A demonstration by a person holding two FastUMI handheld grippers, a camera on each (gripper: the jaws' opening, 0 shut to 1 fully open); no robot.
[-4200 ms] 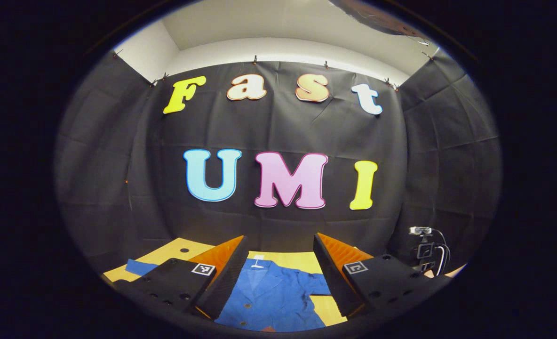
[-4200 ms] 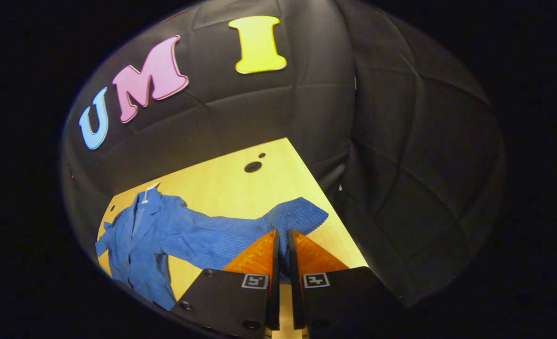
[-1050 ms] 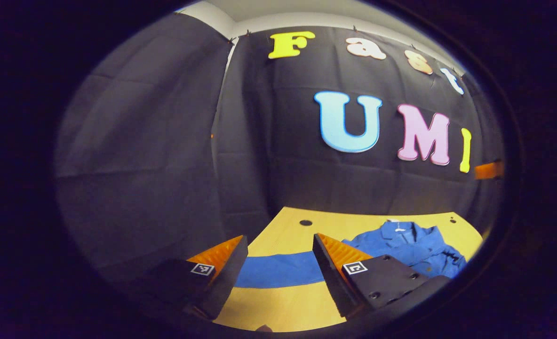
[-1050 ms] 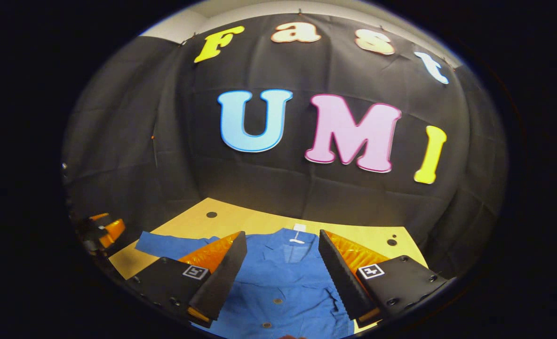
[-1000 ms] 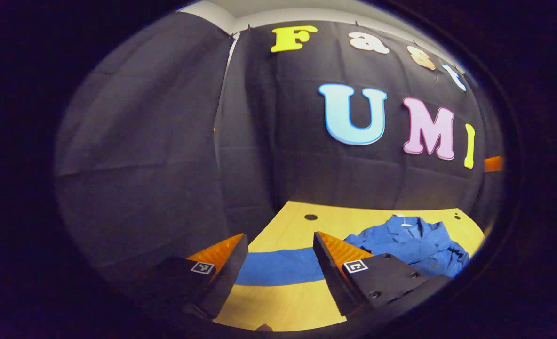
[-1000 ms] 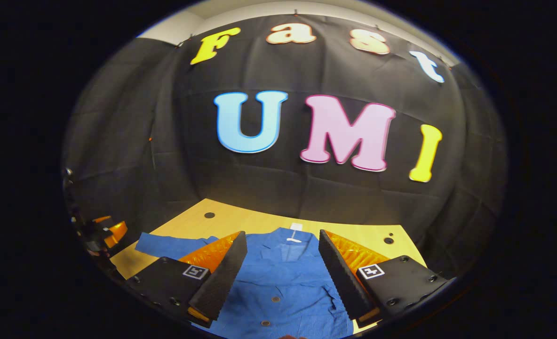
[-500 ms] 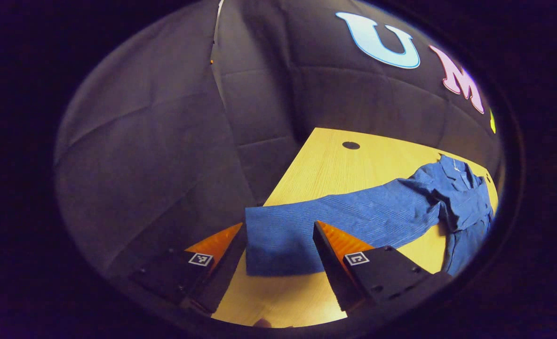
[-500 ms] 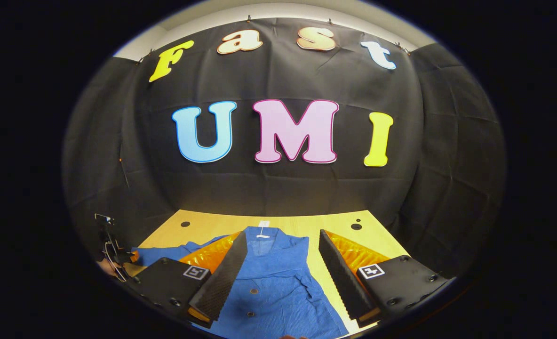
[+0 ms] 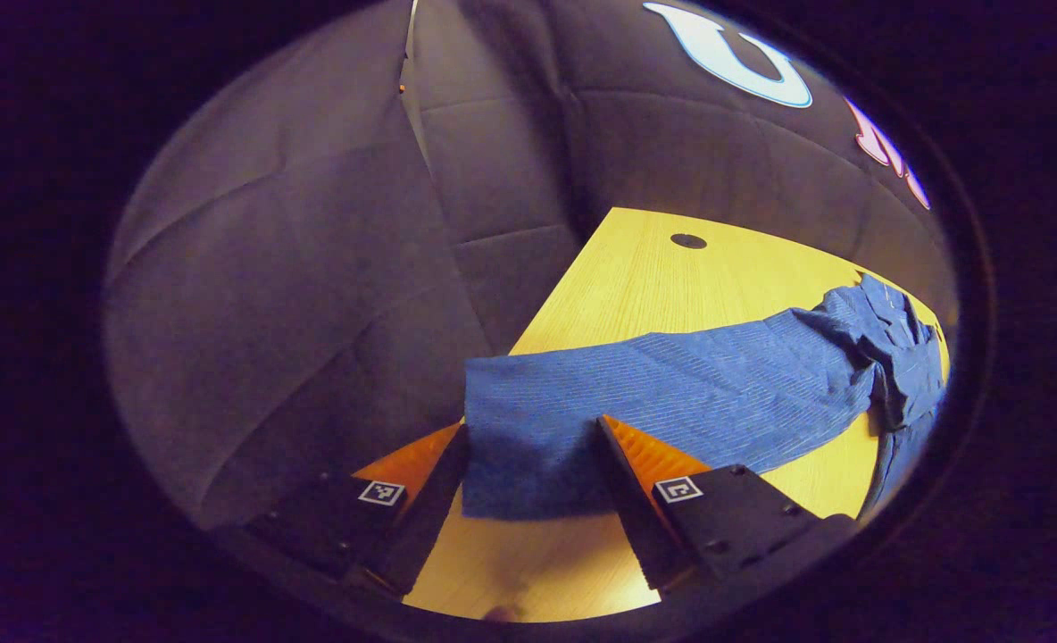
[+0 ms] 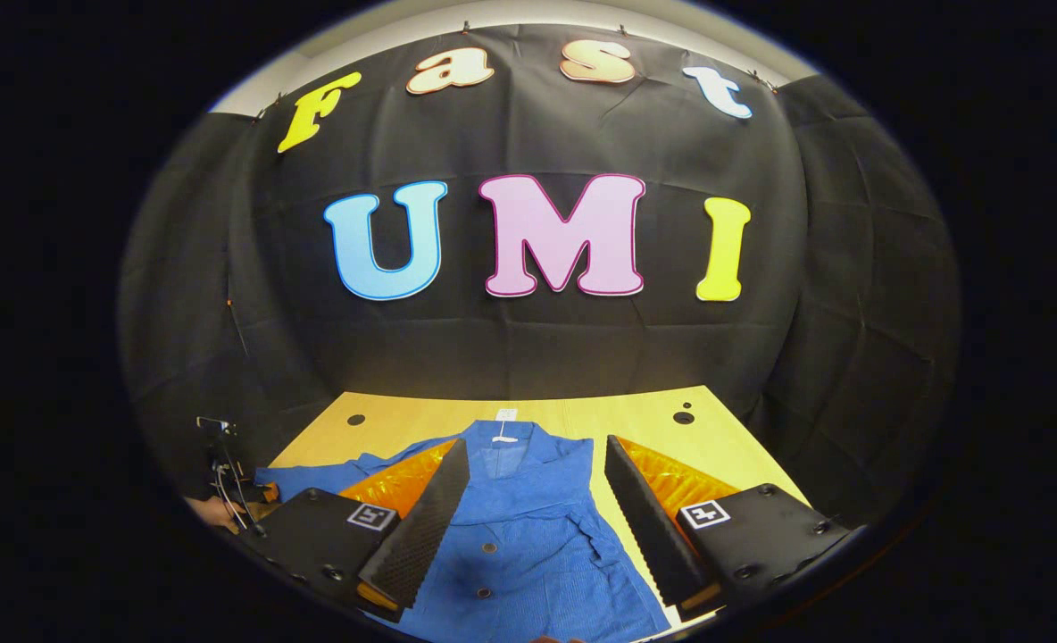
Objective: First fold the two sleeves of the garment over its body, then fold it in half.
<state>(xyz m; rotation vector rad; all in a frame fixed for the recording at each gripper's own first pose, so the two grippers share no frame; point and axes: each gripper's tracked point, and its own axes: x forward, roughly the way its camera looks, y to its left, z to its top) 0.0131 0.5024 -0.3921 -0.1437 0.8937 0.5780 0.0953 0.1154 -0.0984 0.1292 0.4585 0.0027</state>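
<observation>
Black cloth walls close the booth on all sides; a pale wooden bench (image 9: 636, 277) sits against them, with a round dark hole (image 9: 688, 241) near its far edge.

Left gripper view: the left tongs (image 9: 528, 473) stand apart, tilted down over the near left part of the bench. Blue garment (image 9: 894, 339) lies bunched toward the right. Its one sleeve (image 9: 662, 393) stretches flat across the wood, running from the body out to the bench's left edge. The cuff end of that sleeve lies between the two fingers. Whether either finger touches the cloth, cannot tell.

Right gripper view: the right tongs (image 10: 533, 509) also stand apart, holding nothing, held level above the garment's body. Jacket front faces up, collar toward the far wall with a small white tag (image 10: 503, 416) at the neck, dark buttons (image 10: 488, 547) down the middle. At lower left the other gripper and a hand (image 10: 212, 509) show beside the sleeve's end.
</observation>
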